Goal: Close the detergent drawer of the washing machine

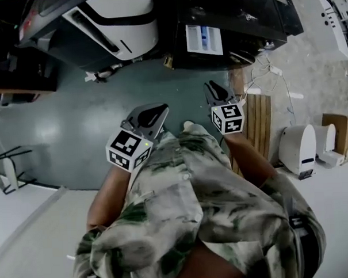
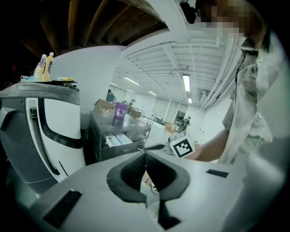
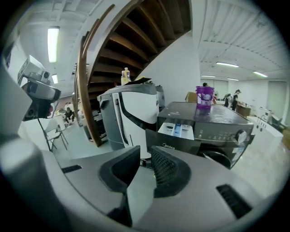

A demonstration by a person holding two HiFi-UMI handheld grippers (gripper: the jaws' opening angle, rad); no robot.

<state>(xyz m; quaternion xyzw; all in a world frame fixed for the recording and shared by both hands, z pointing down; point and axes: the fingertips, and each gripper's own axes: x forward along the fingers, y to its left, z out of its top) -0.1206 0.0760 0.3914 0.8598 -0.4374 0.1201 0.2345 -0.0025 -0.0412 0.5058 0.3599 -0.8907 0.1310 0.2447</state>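
While out, white detergent drawer [image 3: 176, 131]; left gripper [image 2: 145, 155] pressed together, right gripper [image 3: 146, 153] spread

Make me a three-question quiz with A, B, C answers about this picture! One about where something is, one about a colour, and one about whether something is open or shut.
1. Where does the purple tub stand?
A on the washing machine
B on the floor
C inside a drawer

2. What colour is the washing machine?
A yellow
B dark grey
C red

3. The detergent drawer is:
A pushed shut
B missing
C pulled out

Answers: 1 A, it sits on the machine's top; 2 B, its body looks dark grey; 3 C, it sticks out at the front.
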